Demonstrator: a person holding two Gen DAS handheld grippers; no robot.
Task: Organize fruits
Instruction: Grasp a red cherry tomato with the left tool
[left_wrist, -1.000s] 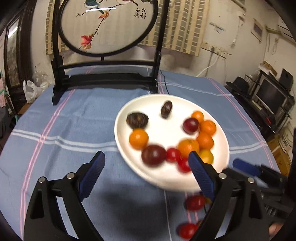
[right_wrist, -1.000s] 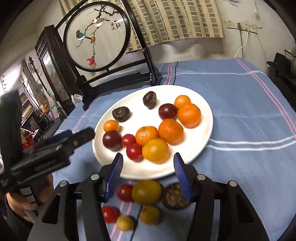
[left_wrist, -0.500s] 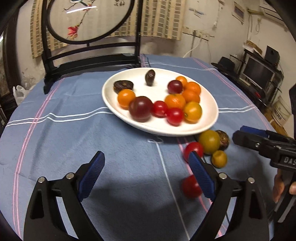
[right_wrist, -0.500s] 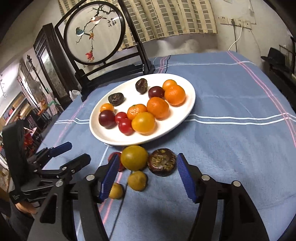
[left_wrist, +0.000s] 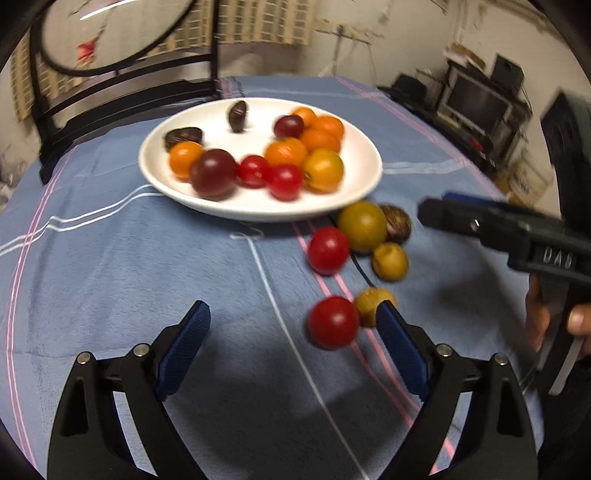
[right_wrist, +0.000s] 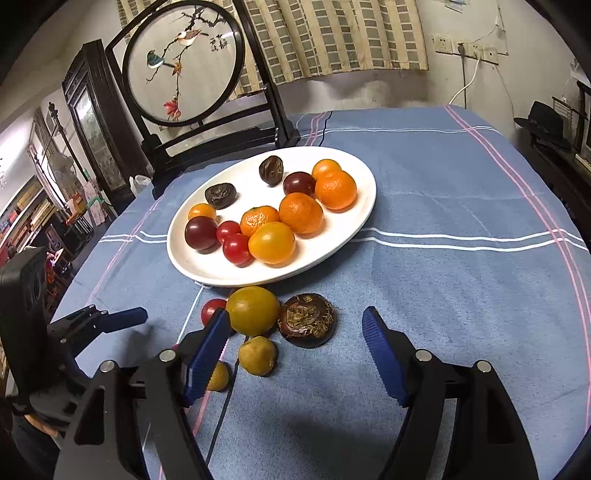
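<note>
A white plate (right_wrist: 221, 277) on the blue cloth holds several oranges, red tomatoes and dark fruits. In front of it lie loose fruits: a yellow-green round one (right_wrist: 253, 310), a dark brown wrinkled one (right_wrist: 314, 325), a small yellow one (right_wrist: 257, 355) and a red tomato (right_wrist: 212, 310). My right gripper (right_wrist: 295, 317) hovers just short of them. Its jaws are opening and its pads touch nothing. My left gripper (left_wrist: 291, 310) stands wide, its jaws closing slightly. A second red tomato (left_wrist: 332, 322) lies by its right finger, untouched, with a small brownish fruit (left_wrist: 369, 304) behind it.
A round painted screen on a black stand (right_wrist: 184, 62) rises at the table's far edge behind the plate. A person's hand (left_wrist: 580, 317) holds the right gripper (left_wrist: 439, 205) at the right. A television and shelves (left_wrist: 476, 103) stand beyond the table.
The left gripper has come down and toward the loose fruits, and a red tomato now lies by its right finger. The right gripper's jaws have widened, and it has drawn back from the plate.
</note>
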